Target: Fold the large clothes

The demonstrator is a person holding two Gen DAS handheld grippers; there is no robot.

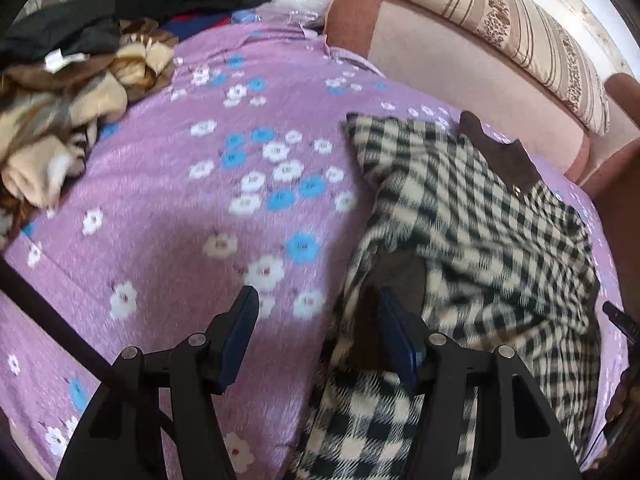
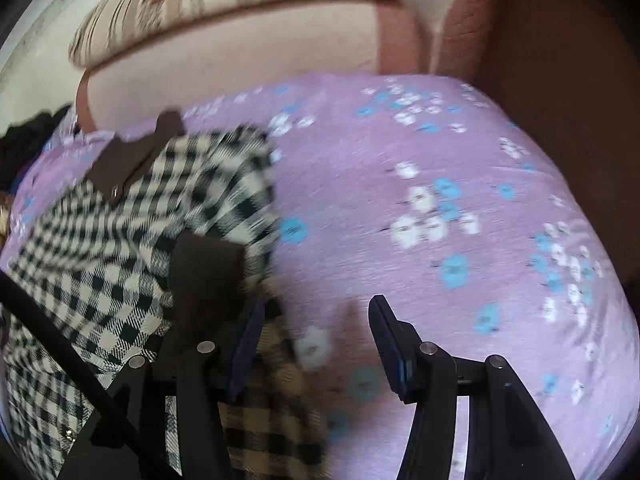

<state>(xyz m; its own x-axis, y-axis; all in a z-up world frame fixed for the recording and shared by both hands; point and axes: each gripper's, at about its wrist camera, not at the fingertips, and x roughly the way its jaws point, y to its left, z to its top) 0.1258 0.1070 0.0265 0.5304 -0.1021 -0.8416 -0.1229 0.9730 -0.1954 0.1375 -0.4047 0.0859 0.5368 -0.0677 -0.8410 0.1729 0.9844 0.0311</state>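
A black-and-cream checked coat (image 1: 472,216) with a brown collar (image 1: 500,156) lies crumpled on the purple flowered bedspread (image 1: 192,208). My left gripper (image 1: 316,308) is open, its jaws wide apart, just above the coat's left edge. A brown cuff lies near its right finger (image 1: 394,328). In the right wrist view the coat (image 2: 132,240) fills the left side. My right gripper (image 2: 316,320) is open over the coat's right edge, a brown cuff (image 2: 208,264) just beyond its left finger (image 2: 246,340). Both views are blurred.
A heap of beige, brown and dark clothes (image 1: 68,92) lies at the bed's far left. A pink sofa back (image 1: 448,56) with a striped cushion (image 1: 516,28) runs behind. A brown armrest (image 2: 560,100) stands at the right.
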